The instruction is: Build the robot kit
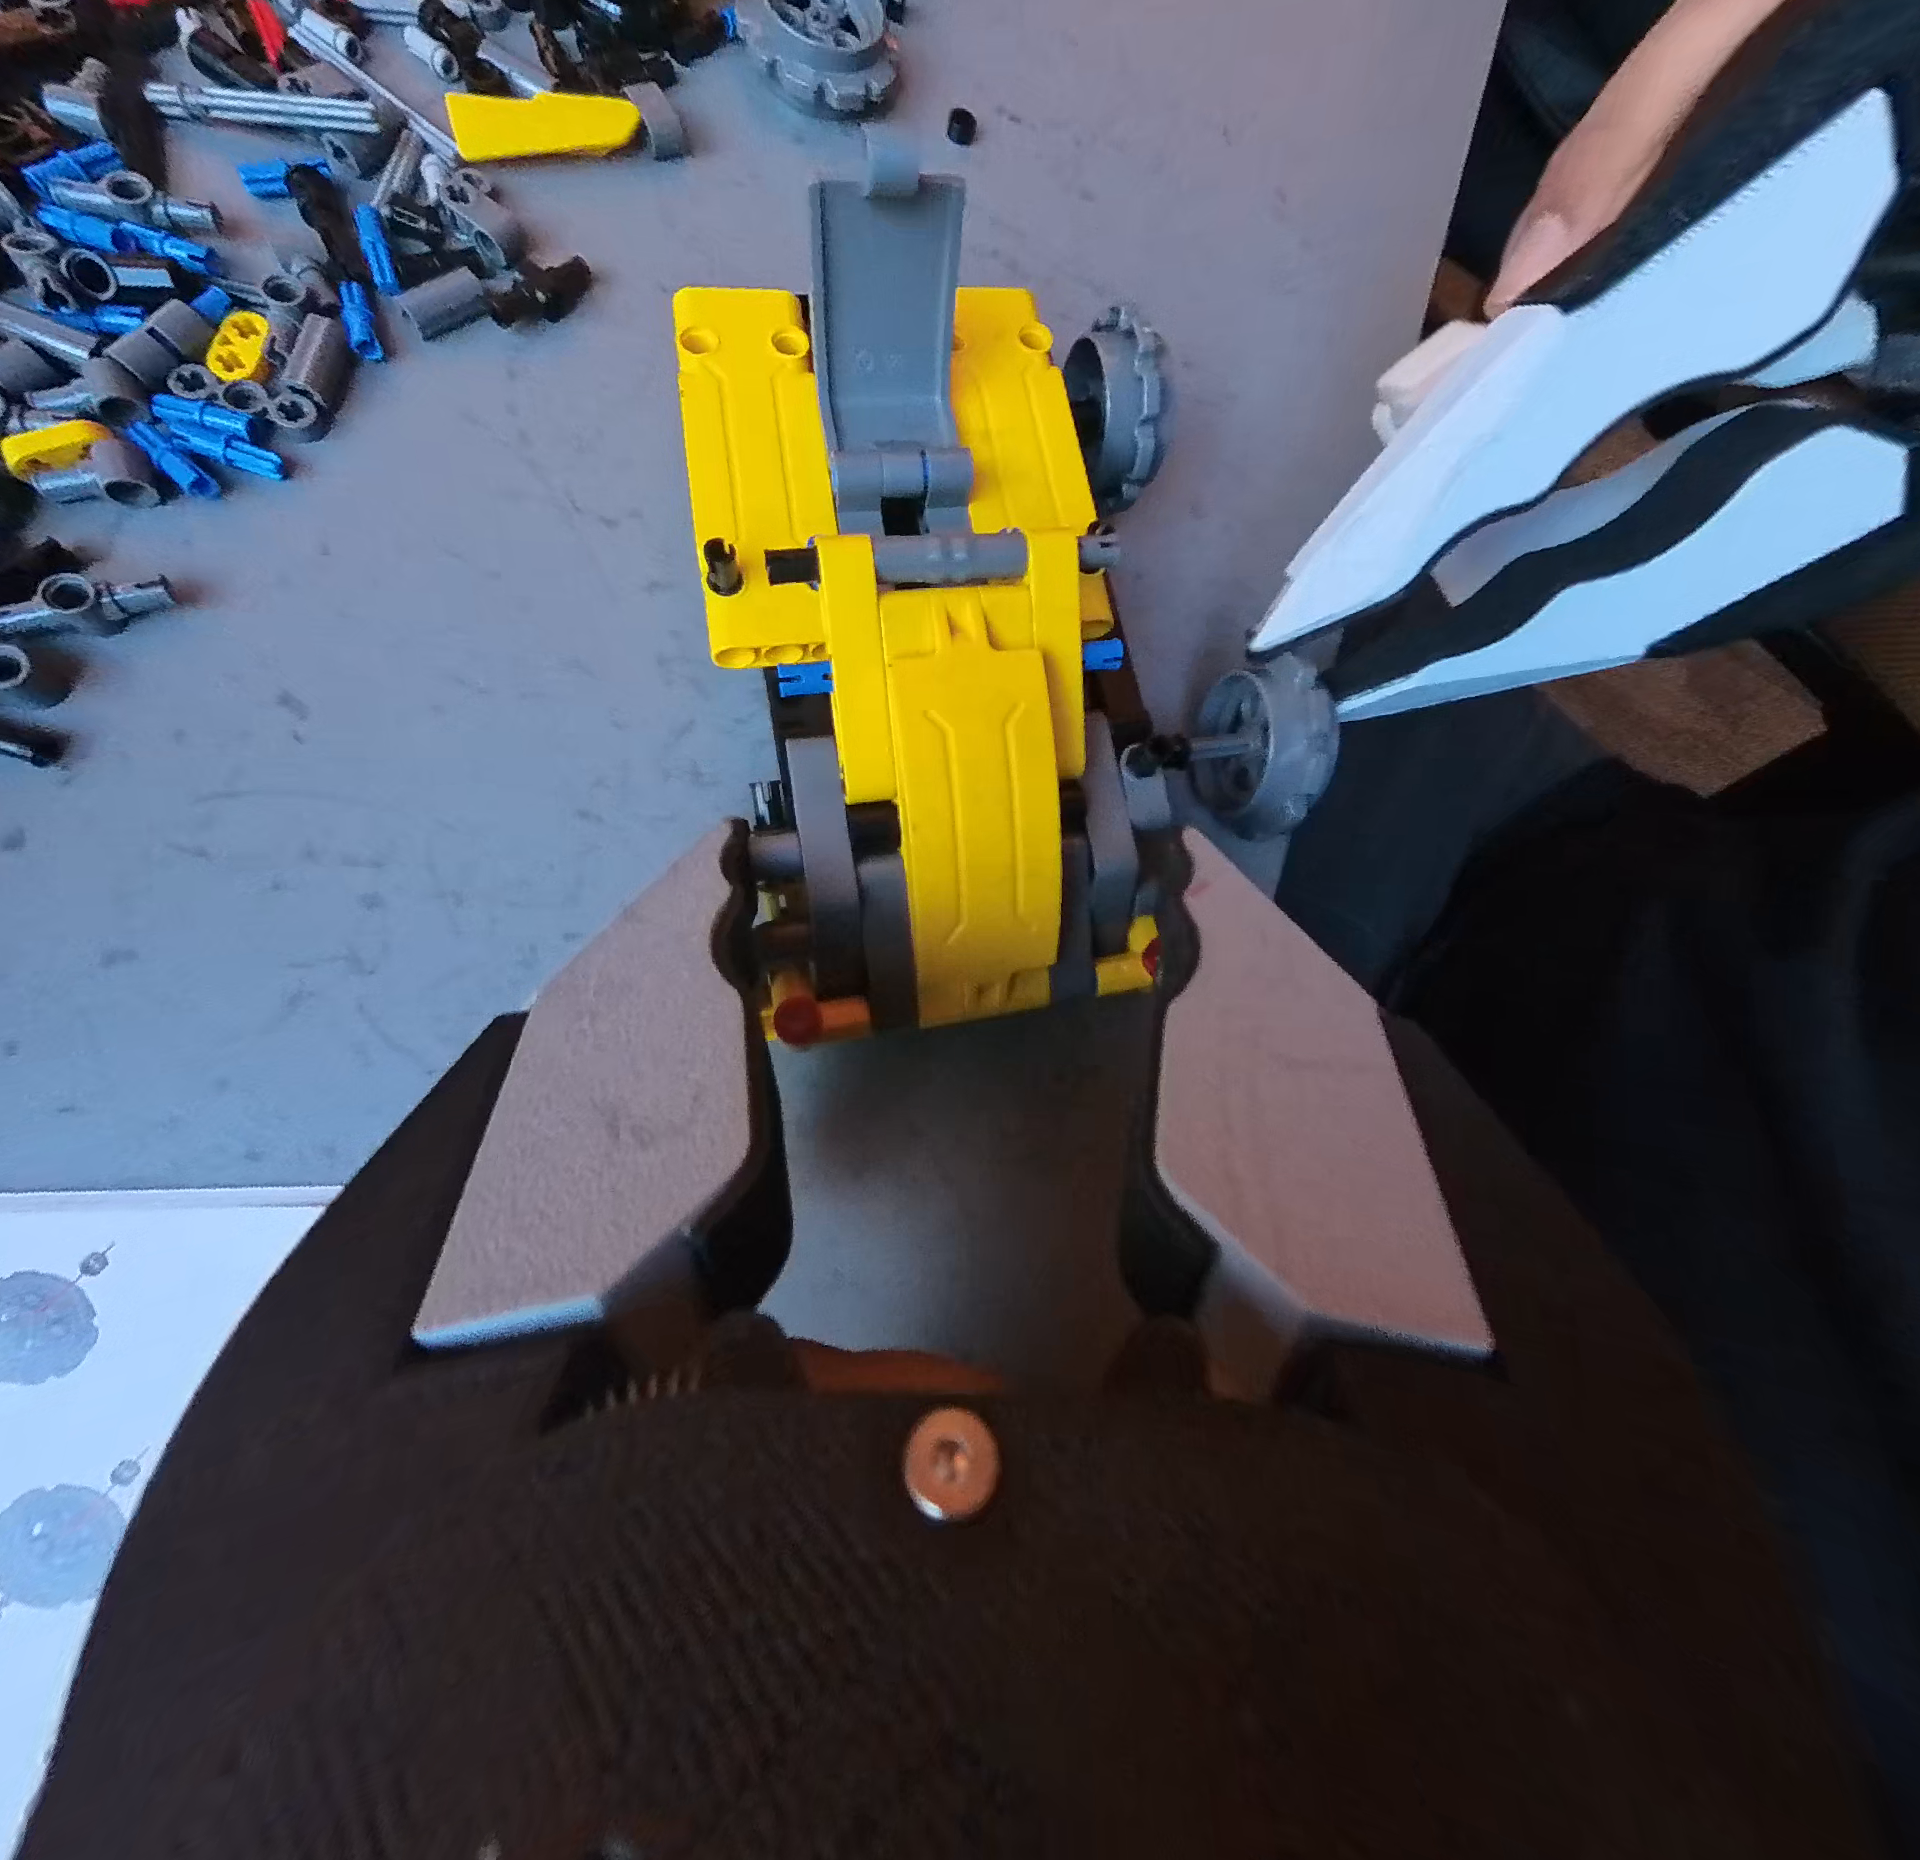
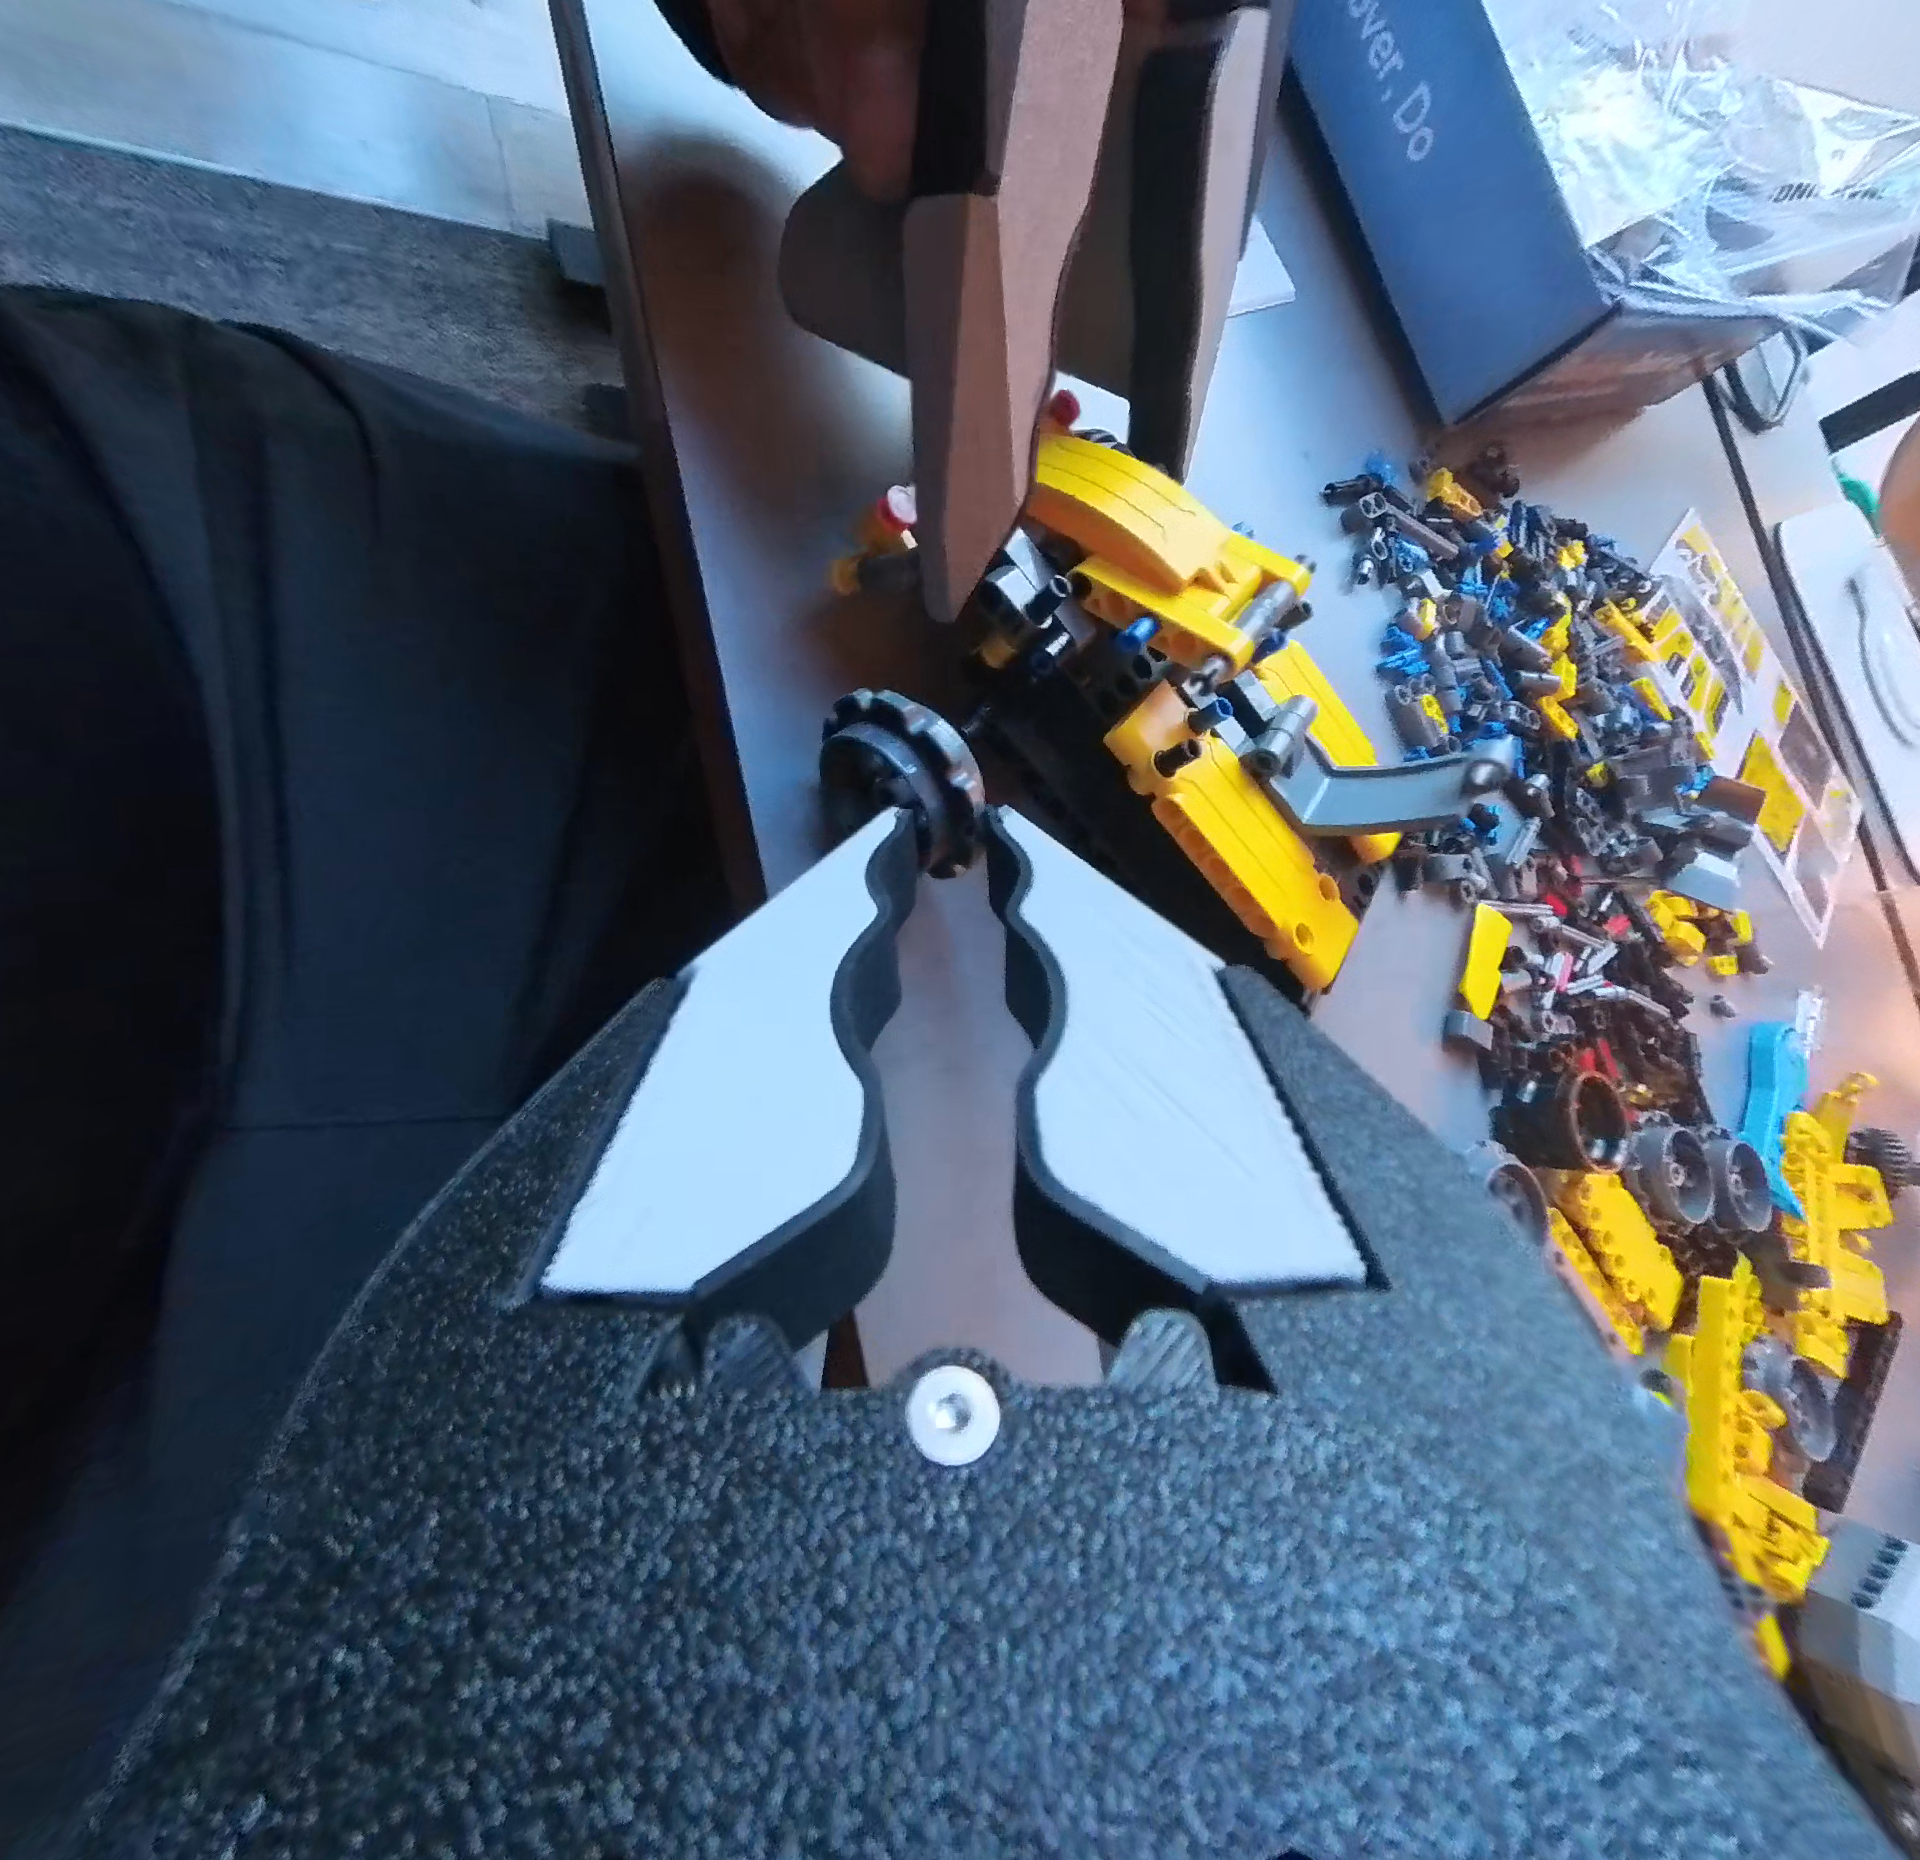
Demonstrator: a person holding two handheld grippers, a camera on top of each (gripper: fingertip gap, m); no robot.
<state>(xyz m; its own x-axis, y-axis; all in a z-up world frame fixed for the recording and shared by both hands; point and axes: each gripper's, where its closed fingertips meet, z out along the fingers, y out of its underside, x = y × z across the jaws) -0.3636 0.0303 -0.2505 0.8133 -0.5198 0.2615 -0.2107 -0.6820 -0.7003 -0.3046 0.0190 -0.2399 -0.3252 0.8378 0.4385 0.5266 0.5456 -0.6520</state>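
A yellow and black brick-built vehicle model lies on the grey table, with a grey lever arm on top. My left gripper is shut on the model's near end, one finger on each side. My right gripper is shut on the rim of a small grey toothed wheel. The wheel sits on a thin axle sticking out of the model's side, close to the table edge. In the left wrist view the wheel and the right gripper show at the right. The model and the left gripper's finger show in the right wrist view.
Several loose blue, grey, black and yellow parts cover the table's left. A second toothed wheel sits on the model's far side, a larger hub beyond. A booklet, a blue box and yellow sub-assemblies lie around.
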